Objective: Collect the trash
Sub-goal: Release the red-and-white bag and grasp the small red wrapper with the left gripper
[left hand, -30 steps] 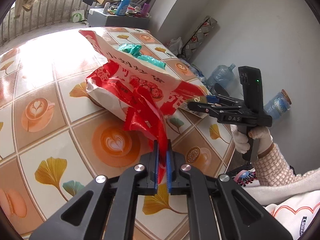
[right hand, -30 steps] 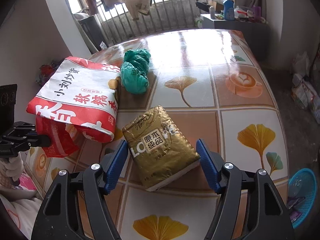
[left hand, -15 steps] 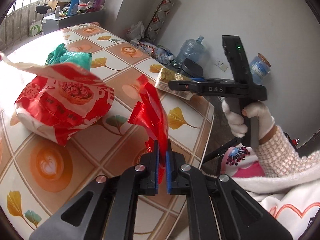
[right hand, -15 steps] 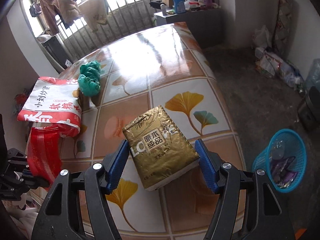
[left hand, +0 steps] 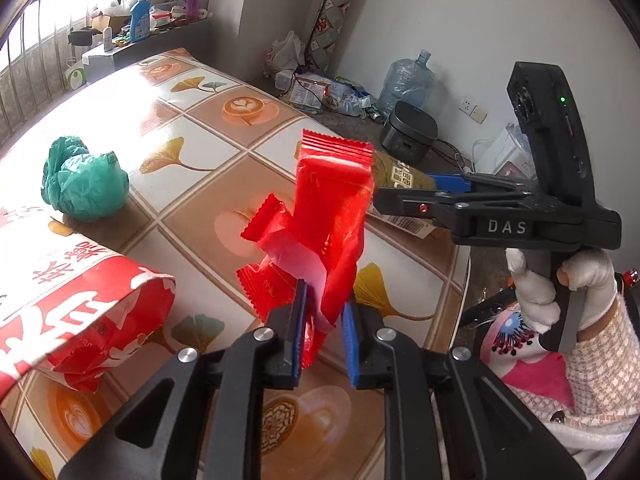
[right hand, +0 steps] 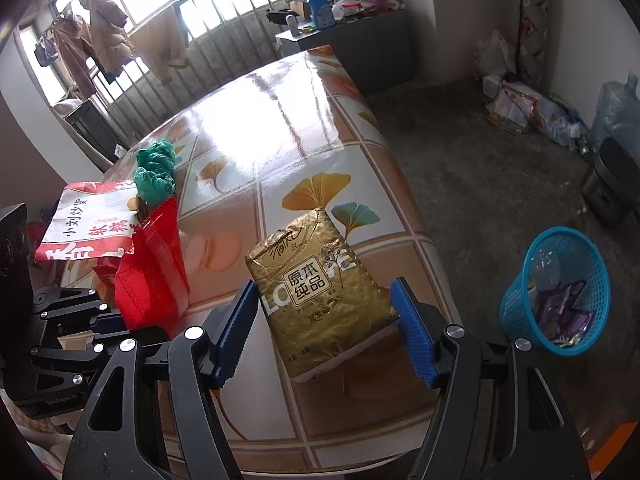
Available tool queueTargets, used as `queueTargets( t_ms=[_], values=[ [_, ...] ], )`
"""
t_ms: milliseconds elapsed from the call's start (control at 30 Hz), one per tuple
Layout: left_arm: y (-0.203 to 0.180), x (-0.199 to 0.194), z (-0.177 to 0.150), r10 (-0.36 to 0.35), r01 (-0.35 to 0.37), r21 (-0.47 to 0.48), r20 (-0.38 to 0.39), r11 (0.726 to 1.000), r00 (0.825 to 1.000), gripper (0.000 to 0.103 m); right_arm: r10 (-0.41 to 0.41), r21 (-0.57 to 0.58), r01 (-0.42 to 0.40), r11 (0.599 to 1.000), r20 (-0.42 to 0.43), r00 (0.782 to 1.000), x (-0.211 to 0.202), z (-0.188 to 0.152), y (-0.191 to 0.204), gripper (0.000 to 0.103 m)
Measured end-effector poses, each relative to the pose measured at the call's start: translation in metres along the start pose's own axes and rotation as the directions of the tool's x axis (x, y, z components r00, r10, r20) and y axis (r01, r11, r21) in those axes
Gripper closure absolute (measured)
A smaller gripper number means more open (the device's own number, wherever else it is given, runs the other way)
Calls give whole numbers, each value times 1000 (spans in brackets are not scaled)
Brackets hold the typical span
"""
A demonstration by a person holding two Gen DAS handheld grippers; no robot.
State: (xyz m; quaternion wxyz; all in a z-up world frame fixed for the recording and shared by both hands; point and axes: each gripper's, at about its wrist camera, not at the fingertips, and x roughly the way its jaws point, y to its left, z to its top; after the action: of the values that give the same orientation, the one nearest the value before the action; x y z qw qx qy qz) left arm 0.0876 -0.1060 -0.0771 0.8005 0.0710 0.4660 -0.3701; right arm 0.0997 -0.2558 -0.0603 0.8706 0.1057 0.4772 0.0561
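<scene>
My left gripper (left hand: 323, 322) is shut on a red plastic wrapper (left hand: 320, 216) and holds it up above the table's near right part. It also shows in the right wrist view (right hand: 152, 276). My right gripper (right hand: 326, 326) is shut on a gold tissue pack (right hand: 320, 292), held above the table's edge. The pack peeks out behind the wrapper in the left wrist view (left hand: 400, 176). A blue mesh bin (right hand: 560, 288) with wrappers inside stands on the floor to the right.
A red and white snack bag (left hand: 72, 296) lies on the patterned table (left hand: 208, 128), also in the right wrist view (right hand: 88, 216). A crumpled green bag (left hand: 84, 180) sits behind it. A water jug (left hand: 408, 80), a black cooker (left hand: 408, 132) and floor clutter line the wall.
Both grippers swung right, away from the snack bag toward the table's edge. The red wrapper came free of the snack bag and hangs alone. The blue bin came closer in the right view.
</scene>
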Motion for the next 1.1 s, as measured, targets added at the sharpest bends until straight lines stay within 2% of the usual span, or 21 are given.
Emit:
queueTargets(
  t_ms=[333, 500, 1100],
  values=[
    [-17, 12, 0, 101, -102, 90, 18, 991, 995, 85, 12, -4, -12, 1000, 15, 1000, -1, -1, -5, 40],
    [-20, 12, 0, 111, -113, 101, 21, 989, 994, 87, 33, 19, -33, 999, 21, 999, -3, -1, -9, 41],
    [-21, 12, -1, 112, -113, 101, 21, 988, 994, 88, 31, 16, -32, 999, 21, 999, -3, 0, -8, 41]
  ],
)
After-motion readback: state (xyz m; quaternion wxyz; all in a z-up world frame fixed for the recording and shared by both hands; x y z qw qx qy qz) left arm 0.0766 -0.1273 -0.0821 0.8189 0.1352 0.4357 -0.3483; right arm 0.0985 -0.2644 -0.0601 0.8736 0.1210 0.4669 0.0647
